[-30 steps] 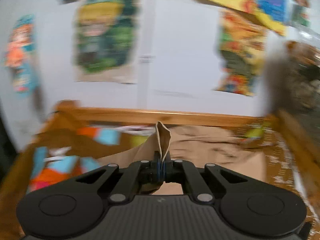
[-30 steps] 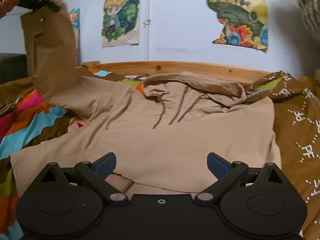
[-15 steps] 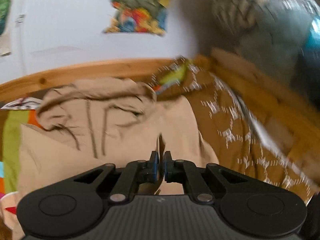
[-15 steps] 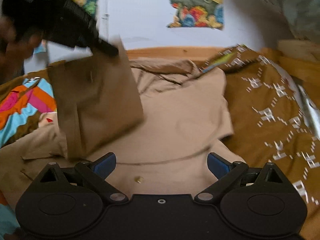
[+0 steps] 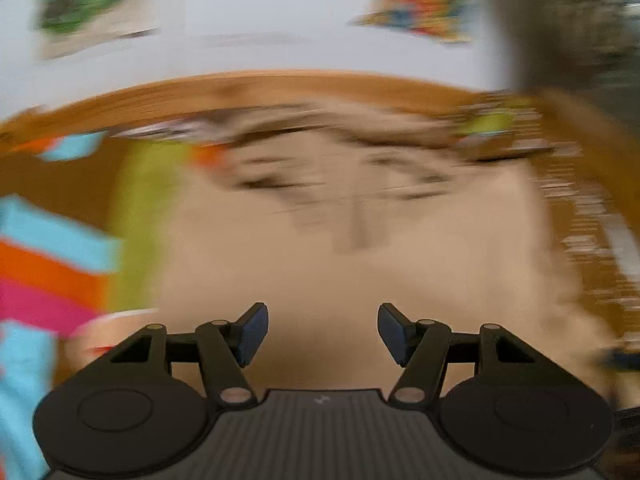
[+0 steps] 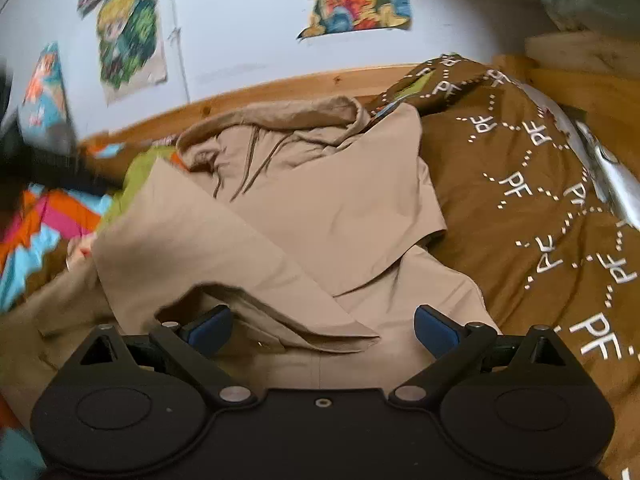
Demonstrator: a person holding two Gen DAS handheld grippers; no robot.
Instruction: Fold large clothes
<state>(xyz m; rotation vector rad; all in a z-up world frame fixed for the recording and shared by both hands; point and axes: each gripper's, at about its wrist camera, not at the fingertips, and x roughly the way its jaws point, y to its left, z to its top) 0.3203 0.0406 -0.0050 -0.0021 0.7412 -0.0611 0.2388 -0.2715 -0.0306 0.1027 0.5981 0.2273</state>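
A tan hooded sweatshirt (image 6: pixel 320 208) lies face up on the bed, hood and drawstrings toward the headboard. Its left sleeve (image 6: pixel 208 256) now rests folded diagonally across the chest, cuff near my right gripper. My right gripper (image 6: pixel 322 326) hovers open just above the lower front of the garment, nothing between its fingers. The left wrist view is motion-blurred: my left gripper (image 5: pixel 322 334) is open above the sweatshirt (image 5: pixel 360 264), holding nothing. A dark blurred shape at the far left of the right wrist view is the left gripper's body (image 6: pixel 44 160).
A brown "PF" patterned blanket (image 6: pixel 540 200) covers the bed's right side. A striped orange, pink and blue cover (image 6: pixel 36 232) lies on the left. The wooden headboard (image 6: pixel 280 88) runs along the wall with posters (image 6: pixel 132 36). A wooden rail (image 6: pixel 580 76) stands at right.
My left gripper carried the sleeve across the chest, opened and let it drop, then swung back toward the left. The right gripper stayed open and shifted slightly right.
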